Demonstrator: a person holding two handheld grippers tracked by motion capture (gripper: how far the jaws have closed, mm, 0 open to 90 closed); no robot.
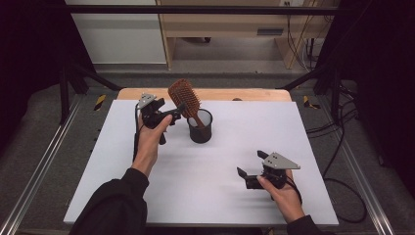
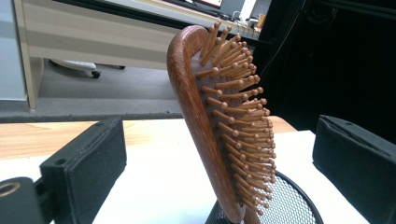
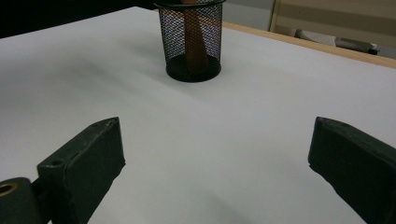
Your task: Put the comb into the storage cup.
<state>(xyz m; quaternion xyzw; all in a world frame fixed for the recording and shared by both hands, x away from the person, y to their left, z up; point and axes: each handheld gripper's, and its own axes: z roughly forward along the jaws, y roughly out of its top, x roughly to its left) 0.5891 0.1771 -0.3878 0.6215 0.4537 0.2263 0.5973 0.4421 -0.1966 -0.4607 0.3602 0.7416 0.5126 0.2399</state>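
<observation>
A brown wooden hairbrush [image 1: 185, 97] stands handle-down in a black mesh cup [image 1: 200, 128] at the table's back middle, its head leaning left. My left gripper [image 1: 172, 115] is at the brush head. In the left gripper view the brush [image 2: 219, 135] rises from the cup rim [image 2: 285, 200], and the jaws stand wide on either side of it with gaps, so the left gripper [image 2: 217, 123] is open. My right gripper [image 1: 251, 164] rests open at the front right. In the right gripper view the gripper [image 3: 215, 123] faces the cup [image 3: 208, 42] with nothing between the jaws.
A white sheet [image 1: 220, 161] covers the wooden table, whose back edge [image 1: 220, 94] shows bare. Black frame bars and cables [image 1: 337, 142] flank the table. A wooden desk [image 1: 230, 24] stands beyond it.
</observation>
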